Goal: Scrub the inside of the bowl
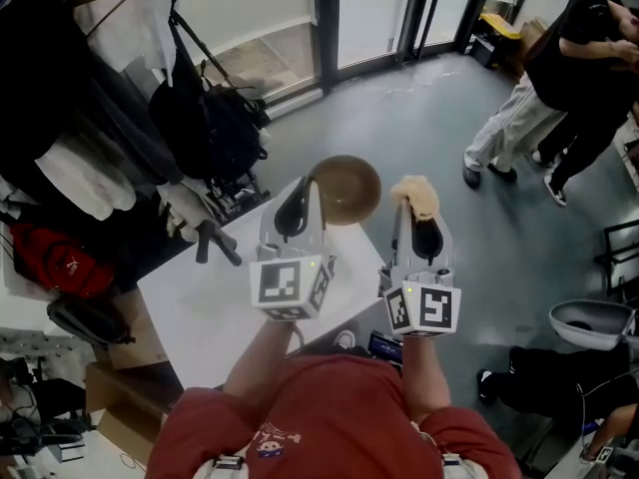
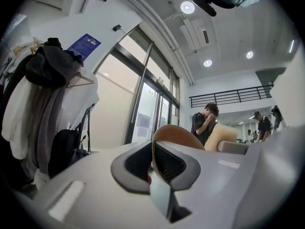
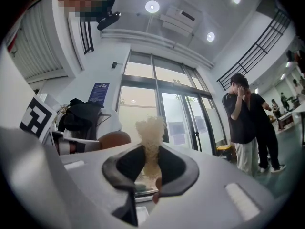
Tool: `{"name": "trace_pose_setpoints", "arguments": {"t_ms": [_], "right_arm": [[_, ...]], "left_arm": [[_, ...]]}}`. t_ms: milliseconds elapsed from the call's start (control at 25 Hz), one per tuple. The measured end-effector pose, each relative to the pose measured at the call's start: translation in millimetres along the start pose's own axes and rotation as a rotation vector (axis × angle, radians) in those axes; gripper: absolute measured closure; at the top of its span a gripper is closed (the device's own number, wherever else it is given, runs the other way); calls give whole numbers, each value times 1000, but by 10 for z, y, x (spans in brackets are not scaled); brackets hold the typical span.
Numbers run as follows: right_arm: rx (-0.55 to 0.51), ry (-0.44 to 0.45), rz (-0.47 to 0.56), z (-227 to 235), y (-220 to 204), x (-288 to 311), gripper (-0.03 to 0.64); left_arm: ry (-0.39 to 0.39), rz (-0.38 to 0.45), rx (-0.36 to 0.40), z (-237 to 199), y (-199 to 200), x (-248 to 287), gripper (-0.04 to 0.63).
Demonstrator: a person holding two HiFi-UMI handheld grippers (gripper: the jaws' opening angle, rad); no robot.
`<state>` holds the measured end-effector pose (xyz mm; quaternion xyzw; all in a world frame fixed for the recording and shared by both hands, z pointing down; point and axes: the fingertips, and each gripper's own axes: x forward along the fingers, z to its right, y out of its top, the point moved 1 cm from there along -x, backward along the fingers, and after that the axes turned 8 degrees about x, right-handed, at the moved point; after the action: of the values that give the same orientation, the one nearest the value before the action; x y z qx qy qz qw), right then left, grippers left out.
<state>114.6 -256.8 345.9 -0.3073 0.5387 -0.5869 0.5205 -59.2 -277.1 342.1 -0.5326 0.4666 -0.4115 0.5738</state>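
Observation:
A brown bowl (image 1: 345, 188) is held up in the air by its rim, my left gripper (image 1: 306, 211) shut on it; in the left gripper view the bowl (image 2: 175, 134) rises edge-on from between the dark pads. My right gripper (image 1: 420, 224) is shut on a pale fluffy scrubbing pad (image 1: 417, 197), level with the bowl and just right of it, apart from it. In the right gripper view the scrubbing pad (image 3: 151, 135) sticks up between the pads, with the bowl (image 3: 114, 139) at the left behind it.
A white table (image 1: 200, 307) lies below the grippers. A rack of coats and dark bags (image 1: 120, 118) stands at the left. People stand at the upper right (image 1: 559, 78), and a grey bin (image 1: 591, 322) sits at the right edge. Glass doors (image 1: 369, 13) are beyond.

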Motion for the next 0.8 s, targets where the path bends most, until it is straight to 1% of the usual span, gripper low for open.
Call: {"name": "trace_pose_setpoints", "arguments": {"t_ms": [80,160,280,360,520,600,720,800], "right_arm": [[-6,57,3,-129,112,-17,541],[-34,141,-8,-309,192,-30,541],[-132,237,-35,-551,191,9,541],[-184,280,-64,-635,119,58,541],[-262,341,-86,-708,37,108,541],[-338,364,-97,-744,5,140,541],[-527,403,-168,-789,-136,153,541],[-626,419,-210,-808,-232,159,541]], "left_arm": [[1,-9,8,-6,-14,11,571],[-1,-19,16,4,-27,22,571],[-7,-37,38,34,-38,21,571],[-12,-44,54,49,-49,12,569],[-20,-21,72,70,-7,3,569],[-30,-34,73,77,2,9,569],[-37,-48,70,73,-20,9,568],[-36,-52,77,76,-21,3,568]]}}
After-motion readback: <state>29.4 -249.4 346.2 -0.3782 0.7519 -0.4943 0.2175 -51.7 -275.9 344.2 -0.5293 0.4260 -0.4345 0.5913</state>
